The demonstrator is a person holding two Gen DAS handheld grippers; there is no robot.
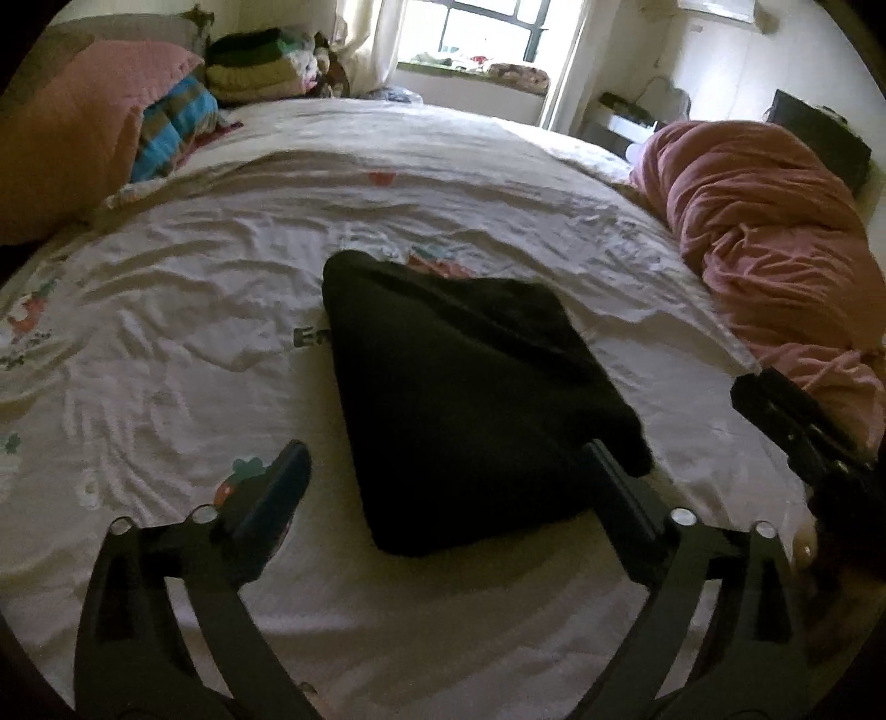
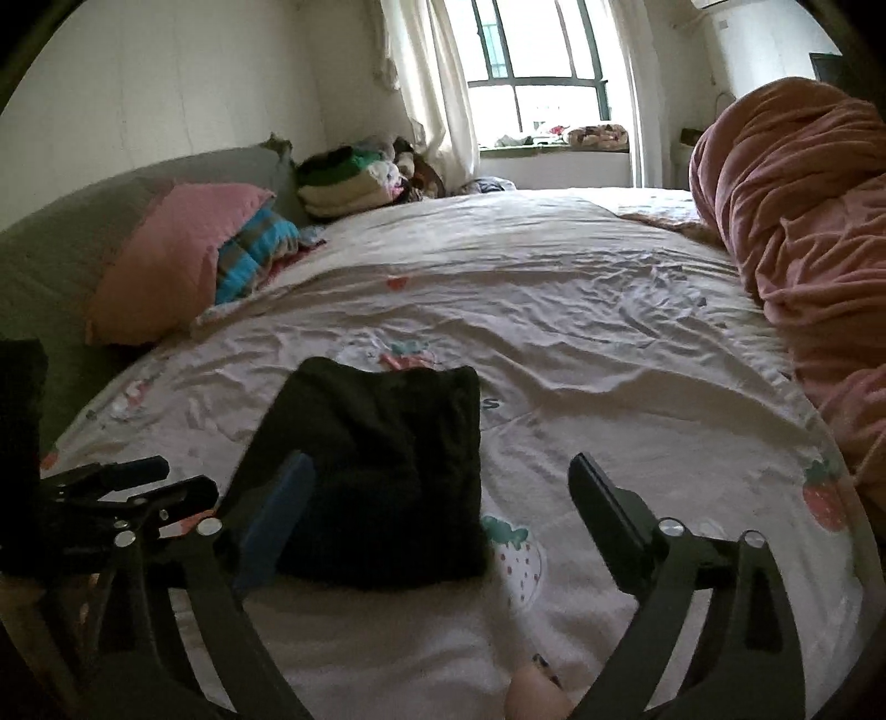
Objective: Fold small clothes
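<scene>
A folded black garment (image 1: 470, 399) lies on the white printed bedsheet (image 1: 194, 310). My left gripper (image 1: 443, 459) is open just above the sheet, its jaws straddling the garment's near end without gripping it. In the right wrist view the same garment (image 2: 382, 465) lies ahead and left of centre. My right gripper (image 2: 440, 471) is open and empty, its left finger (image 2: 277, 515) in front of the garment's near left part. The left gripper (image 2: 111, 498) shows at the left edge of the right wrist view, and the right gripper (image 1: 803, 432) shows at the right edge of the left wrist view.
A bunched pink blanket (image 1: 775, 238) lies along the bed's right side. A pink pillow (image 1: 72, 127) and a striped blue cloth (image 1: 177, 122) sit at the left. A stack of folded clothes (image 1: 260, 61) is by the window (image 1: 487, 27).
</scene>
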